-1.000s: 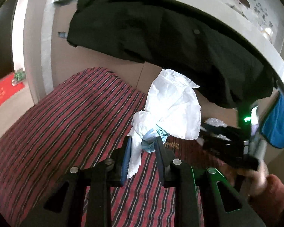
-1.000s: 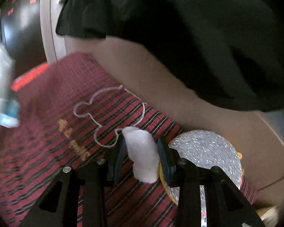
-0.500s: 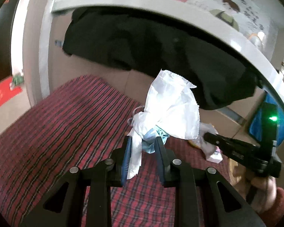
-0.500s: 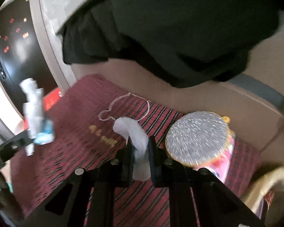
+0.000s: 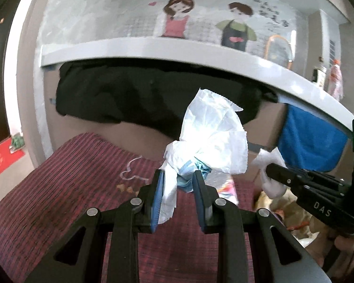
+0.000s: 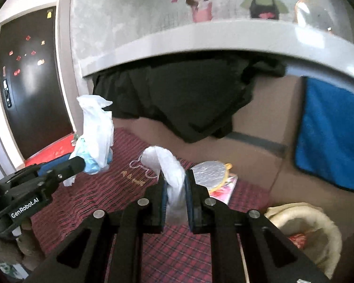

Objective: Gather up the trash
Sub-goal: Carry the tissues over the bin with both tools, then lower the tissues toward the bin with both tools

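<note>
- since a second ago both grippers have lifted off the striped blanket; the right gripper, then open around the tissue wad, is now clamped on it.
- left gripper pinches a white-and-blue paper bundle, centre frame.
- both pieces are collected, neither binned yet; the basket at lower right looks a likely drop.
- open air ahead; the shelf edge and black cloth hang above.
</note>
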Demonstrator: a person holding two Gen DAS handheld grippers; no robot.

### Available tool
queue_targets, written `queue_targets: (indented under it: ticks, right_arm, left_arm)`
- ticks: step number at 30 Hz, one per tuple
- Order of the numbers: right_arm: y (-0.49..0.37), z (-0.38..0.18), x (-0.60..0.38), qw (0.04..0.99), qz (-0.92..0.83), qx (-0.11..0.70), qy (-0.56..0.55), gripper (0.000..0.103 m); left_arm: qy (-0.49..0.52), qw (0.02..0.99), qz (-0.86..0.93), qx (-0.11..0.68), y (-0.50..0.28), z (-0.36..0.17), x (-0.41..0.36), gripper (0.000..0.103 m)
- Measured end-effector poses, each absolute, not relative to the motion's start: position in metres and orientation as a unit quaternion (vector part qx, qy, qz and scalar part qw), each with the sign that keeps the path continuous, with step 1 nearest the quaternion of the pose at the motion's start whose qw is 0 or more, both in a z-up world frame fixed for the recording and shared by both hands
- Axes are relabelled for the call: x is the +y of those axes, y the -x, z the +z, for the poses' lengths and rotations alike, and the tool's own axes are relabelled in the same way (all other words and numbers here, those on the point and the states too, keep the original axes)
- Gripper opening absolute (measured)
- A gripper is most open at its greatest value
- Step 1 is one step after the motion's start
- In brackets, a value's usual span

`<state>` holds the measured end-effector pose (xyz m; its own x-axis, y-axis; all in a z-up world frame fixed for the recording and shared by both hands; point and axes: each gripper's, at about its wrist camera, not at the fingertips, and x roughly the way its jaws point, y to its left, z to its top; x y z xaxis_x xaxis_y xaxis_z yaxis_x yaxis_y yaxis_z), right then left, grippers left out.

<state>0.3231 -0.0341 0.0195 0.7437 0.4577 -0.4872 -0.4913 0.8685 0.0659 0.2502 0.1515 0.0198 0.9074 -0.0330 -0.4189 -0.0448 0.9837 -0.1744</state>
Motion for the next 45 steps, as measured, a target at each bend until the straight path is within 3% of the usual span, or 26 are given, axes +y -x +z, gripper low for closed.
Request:
queue_targets:
  ticks: [20,28,39,41,42,43,45]
  right_arm:
    - [-0.281,0.05,-0.184,0.972,0.143,0.188,-0.005,0.013]
    - [-0.286,0.032,-0.228,0.971,0.113,0.209,-0.029,0.013]
    - [-0.308,0.008,-0.233,0.962,0.125,0.237,-0.054,0.013]
    - [-0.311,0.005,-0.226,0.96,0.132,0.24,-0.052,0.013]
    - [-0.313,0.003,-0.22,0.959,0.138,0.243,-0.051,0.013]
    - [-0.315,0.002,-0.217,0.958,0.143,0.245,-0.05,0.013]
    - [-0.317,0.0,-0.209,0.956,0.15,0.248,-0.046,0.013]
  left_arm:
    - [0.049,0.984,-0.069,0.154,-0.252,0.057,0.021,0.026]
    - [0.058,0.975,-0.081,0.199,-0.282,0.035,0.007,0.022]
    - [0.114,0.945,-0.11,0.286,-0.317,-0.017,0.068,0.022]
    - [0.105,0.936,-0.14,0.304,-0.326,-0.033,0.066,0.032]
    - [0.101,0.934,-0.146,0.311,-0.33,-0.039,0.063,0.048]
    - [0.094,0.927,-0.162,0.324,-0.335,-0.049,0.06,0.056]
    - [0.08,0.919,-0.174,0.345,-0.346,-0.068,0.053,0.056]
